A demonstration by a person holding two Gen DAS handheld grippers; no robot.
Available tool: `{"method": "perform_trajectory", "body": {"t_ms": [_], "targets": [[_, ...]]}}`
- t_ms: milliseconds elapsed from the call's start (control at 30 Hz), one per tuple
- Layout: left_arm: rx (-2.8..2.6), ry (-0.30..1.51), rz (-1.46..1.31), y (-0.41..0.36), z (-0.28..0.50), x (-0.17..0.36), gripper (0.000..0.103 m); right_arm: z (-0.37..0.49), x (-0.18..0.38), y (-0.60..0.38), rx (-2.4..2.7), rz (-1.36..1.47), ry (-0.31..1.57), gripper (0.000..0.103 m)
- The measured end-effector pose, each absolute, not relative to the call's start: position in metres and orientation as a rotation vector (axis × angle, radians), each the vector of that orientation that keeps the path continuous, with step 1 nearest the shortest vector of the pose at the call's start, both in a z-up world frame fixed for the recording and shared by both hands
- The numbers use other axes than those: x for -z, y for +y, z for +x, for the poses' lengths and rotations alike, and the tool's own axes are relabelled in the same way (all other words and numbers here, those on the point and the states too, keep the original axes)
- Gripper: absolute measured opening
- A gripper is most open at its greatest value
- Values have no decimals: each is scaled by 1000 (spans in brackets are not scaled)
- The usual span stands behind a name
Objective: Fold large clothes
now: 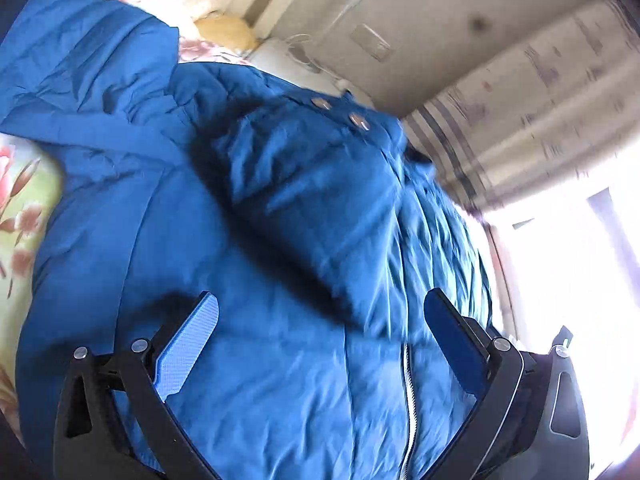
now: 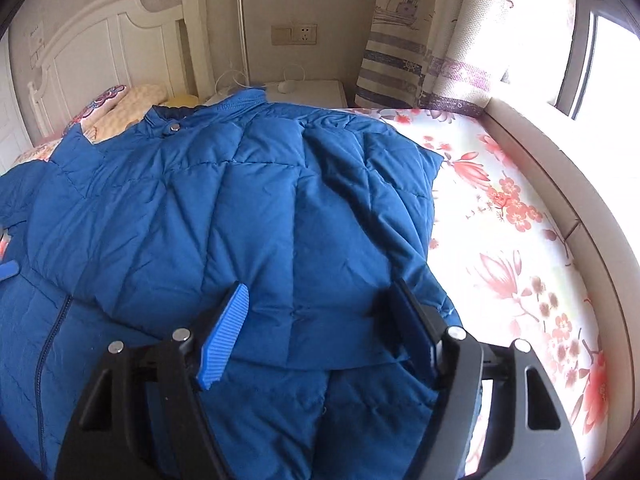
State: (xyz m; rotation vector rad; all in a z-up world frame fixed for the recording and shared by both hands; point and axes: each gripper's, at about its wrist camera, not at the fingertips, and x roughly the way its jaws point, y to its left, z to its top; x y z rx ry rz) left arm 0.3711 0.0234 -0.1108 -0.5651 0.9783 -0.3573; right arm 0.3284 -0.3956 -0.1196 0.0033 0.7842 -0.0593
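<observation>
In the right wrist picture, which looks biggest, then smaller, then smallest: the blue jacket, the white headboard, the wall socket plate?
1. blue jacket, largest, though it lies nearest the camera
2. white headboard
3. wall socket plate, smallest

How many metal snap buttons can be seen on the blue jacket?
3. Two snaps sit side by side on the jacket in the left wrist view; one at the collar in the right. Folds may hide others.
</observation>
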Motion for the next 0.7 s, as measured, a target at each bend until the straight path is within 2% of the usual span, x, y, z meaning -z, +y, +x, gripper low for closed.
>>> {"method": "perform_trajectory", "body": {"t_ms": [133, 200, 233, 267, 333, 367, 500, 567, 600, 667, 700], "targets": [[319, 995, -692, 23, 402, 123, 88, 335, 117, -395, 59, 4, 786, 72], [307, 976, -720, 20, 413, 127, 71, 333, 118, -396, 57, 9, 785, 72], [320, 985, -732, 16, 419, 131, 54, 335, 118, -397, 55, 13, 785, 72], [331, 985, -753, 16, 421, 134, 45, 335, 117, -398, 53, 18, 785, 72], [318, 928, -755, 17, 417, 127, 28, 334, 117, -399, 49, 27, 783, 72], [308, 870, -715, 18, 408, 115, 25, 334, 117, -399, 48, 30, 782, 72], [266, 581, -407, -3, 342, 52, 24, 333, 116, -399, 37, 38, 777, 73], [231, 543, -245, -18, 324, 43, 27, 334, 116, -401, 35, 45, 779, 74], [190, 579, -156, -28, 324, 49, 31, 334, 117, -402, 34, 48, 779, 74], [87, 761, -52, -34, 345, 82, 59, 334, 116, -402, 33, 47, 778, 74], [41, 822, -62, -28, 353, 97, 64, 334, 116, -402, 34, 46, 777, 74]]}}
